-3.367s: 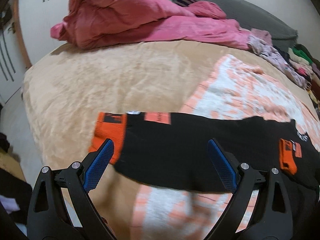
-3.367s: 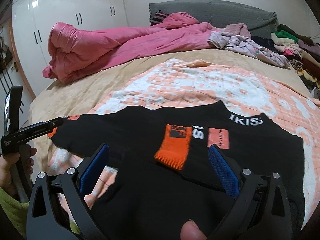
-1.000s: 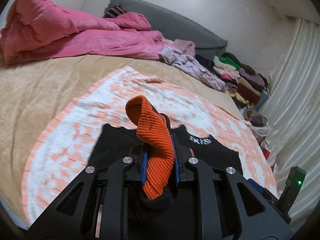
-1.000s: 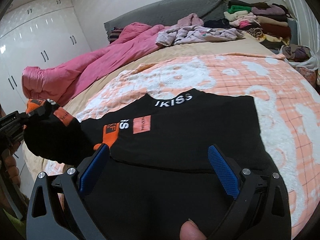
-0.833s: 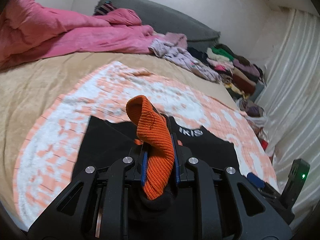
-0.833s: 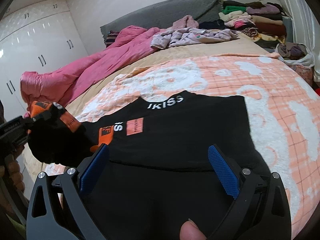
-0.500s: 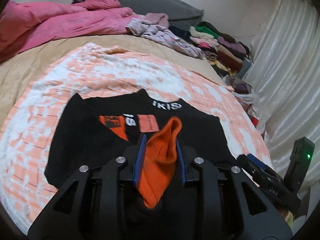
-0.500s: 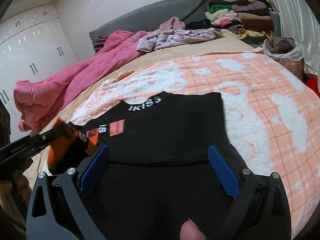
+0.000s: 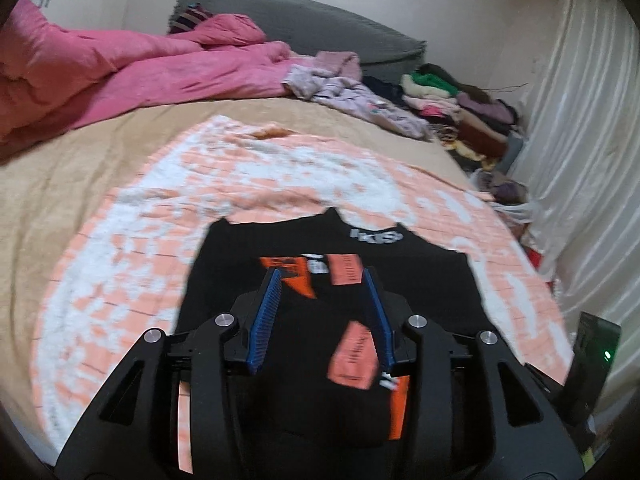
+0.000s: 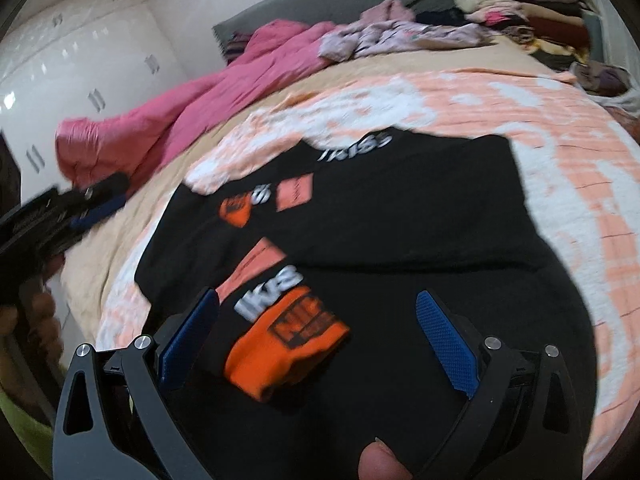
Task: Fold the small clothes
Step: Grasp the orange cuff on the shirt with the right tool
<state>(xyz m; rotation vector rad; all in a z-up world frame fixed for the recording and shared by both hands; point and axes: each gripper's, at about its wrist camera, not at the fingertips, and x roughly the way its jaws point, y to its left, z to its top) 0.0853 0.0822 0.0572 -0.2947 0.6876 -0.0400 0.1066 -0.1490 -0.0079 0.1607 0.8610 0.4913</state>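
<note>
A small black top [image 9: 420, 284] with orange cuffs and a white-lettered collar lies on the peach-and-white blanket [image 9: 132, 248]; it also shows in the right wrist view [image 10: 400, 220]. One sleeve lies folded across the body, its orange cuff [image 10: 288, 340] on top. My left gripper [image 9: 322, 276] is open and empty above the sleeve; it also shows at the left edge of the right wrist view [image 10: 92, 204]. My right gripper [image 10: 316, 300] is open and empty, its jaws either side of the orange cuff.
A pink duvet [image 9: 120, 72] is heaped at the bed's far left, a lilac garment [image 9: 352, 96] beside it. Folded clothes [image 9: 460, 108] are stacked at the far right by the white curtain [image 9: 580, 160]. White wardrobes [image 10: 60, 80] stand to the left.
My left gripper carried the orange-cuffed sleeve across the top, laid it on the body and opened. The right gripper stayed open and shifted slightly.
</note>
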